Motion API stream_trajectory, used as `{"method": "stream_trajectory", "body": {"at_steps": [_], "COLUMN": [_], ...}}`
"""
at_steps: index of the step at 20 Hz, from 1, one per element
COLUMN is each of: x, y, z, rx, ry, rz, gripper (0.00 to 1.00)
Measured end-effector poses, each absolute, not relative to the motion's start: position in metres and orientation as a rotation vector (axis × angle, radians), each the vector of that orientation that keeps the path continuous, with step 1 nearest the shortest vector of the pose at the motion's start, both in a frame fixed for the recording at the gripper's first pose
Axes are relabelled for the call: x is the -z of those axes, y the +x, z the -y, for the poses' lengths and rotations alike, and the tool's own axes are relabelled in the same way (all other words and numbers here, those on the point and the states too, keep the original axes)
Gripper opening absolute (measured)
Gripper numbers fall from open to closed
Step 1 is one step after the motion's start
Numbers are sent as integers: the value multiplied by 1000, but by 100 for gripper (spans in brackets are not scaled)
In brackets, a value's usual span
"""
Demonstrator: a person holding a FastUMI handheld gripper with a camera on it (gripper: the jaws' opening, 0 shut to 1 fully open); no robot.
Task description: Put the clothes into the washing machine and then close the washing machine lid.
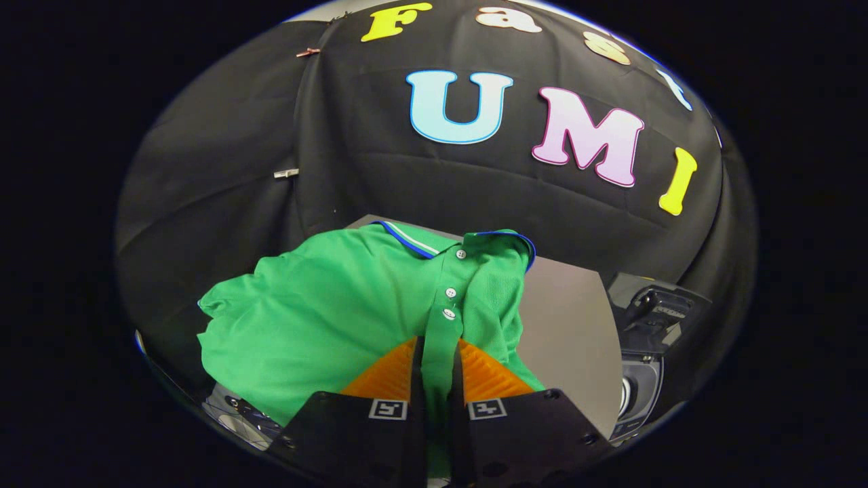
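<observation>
The tongs (437,369) are clenched on a green polo shirt (319,318), both fingers (386,376) pressing a narrow fold of its button placket between them, just below the lowest button. The shirt hangs lifted in front of the black cloth wall (224,176), with most of its fabric bunched and spread to the left of the fingers and a smaller flap falling to their right.

The shirt's long axis runs roughly along the line of the fingers: the collar (434,242), edged in blue and white, lies at the far end beyond the fingertips, and the placket with its three white buttons (450,293) leads straight back from the collar down into the grip. So the neck opening points away from the tongs, toward the wall, while the body of the garment trails back toward them and drops out of sight under the fingers. A crumpled sleeve or hem sticks out at the far left of the cloth.

Behind and to the right of the shirt sits a flat grey panel (569,339), part of it hidden by the fabric; whether it is a lid or a tabletop cannot be told. Just right of that panel stands a dark device with a rounded lens-like front (641,386). Below the left edge of the shirt, a pale patterned surface (237,417) peeks out, too small to identify.
</observation>
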State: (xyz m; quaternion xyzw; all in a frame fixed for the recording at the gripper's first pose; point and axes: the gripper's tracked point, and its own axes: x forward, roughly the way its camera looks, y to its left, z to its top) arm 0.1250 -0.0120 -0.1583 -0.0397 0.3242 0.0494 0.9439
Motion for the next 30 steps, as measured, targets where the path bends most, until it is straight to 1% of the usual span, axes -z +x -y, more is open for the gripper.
{"method": "stream_trajectory", "body": {"at_steps": [3, 11, 13, 14, 18, 21, 25, 30], "x": [154, 112, 102, 97, 80, 56, 33, 41], "y": [125, 121, 113, 108, 90, 91, 91, 93], "z": [10, 13, 17, 20, 55, 94, 137, 184], "rx": [-108, -165, -172, -184, -198, -188, -219, -238], "ry": [-83, -8, 34, 45, 105, 112, 140, 133], "rz": [-698, -639, -631, -629, -645, -616, -587, -563], "gripper": [18, 18, 5, 5, 5, 5, 5, 5]}}
